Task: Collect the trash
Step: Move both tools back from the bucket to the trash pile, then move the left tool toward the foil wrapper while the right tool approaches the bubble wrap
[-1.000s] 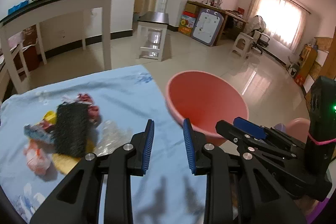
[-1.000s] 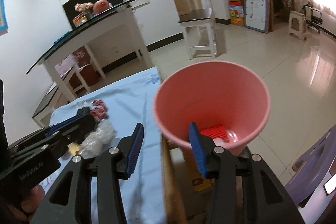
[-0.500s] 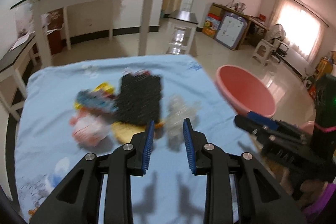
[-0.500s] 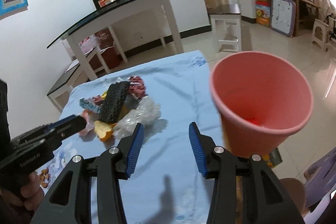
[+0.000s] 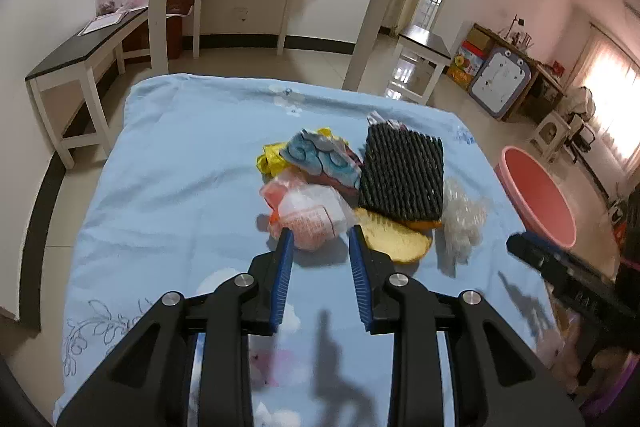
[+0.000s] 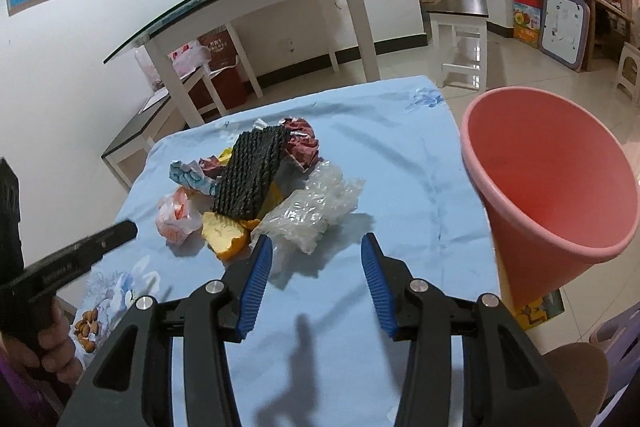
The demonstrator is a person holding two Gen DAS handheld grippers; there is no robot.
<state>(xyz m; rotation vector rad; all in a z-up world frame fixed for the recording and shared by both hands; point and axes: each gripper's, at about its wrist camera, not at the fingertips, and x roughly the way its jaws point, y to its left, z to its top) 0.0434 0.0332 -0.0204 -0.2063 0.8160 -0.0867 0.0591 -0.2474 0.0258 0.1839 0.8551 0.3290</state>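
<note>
Both claws have swung from the pink bin (image 6: 552,183) back toward the trash pile on the blue-covered tabletop (image 5: 180,167), so another pickup looks due.

The left claw (image 5: 320,239) is partly open and empty, aimed at the white-and-pink wrapper (image 5: 308,215). The right claw (image 6: 316,247) is widening, nothing between its jaws, facing the clear plastic wrap (image 6: 316,207).

Only the right view shows the bin's depth, the crumpled red wrapper (image 6: 300,143) behind the black mesh pad (image 6: 252,175), and nuts (image 6: 86,327) at the tabletop edge.
</note>
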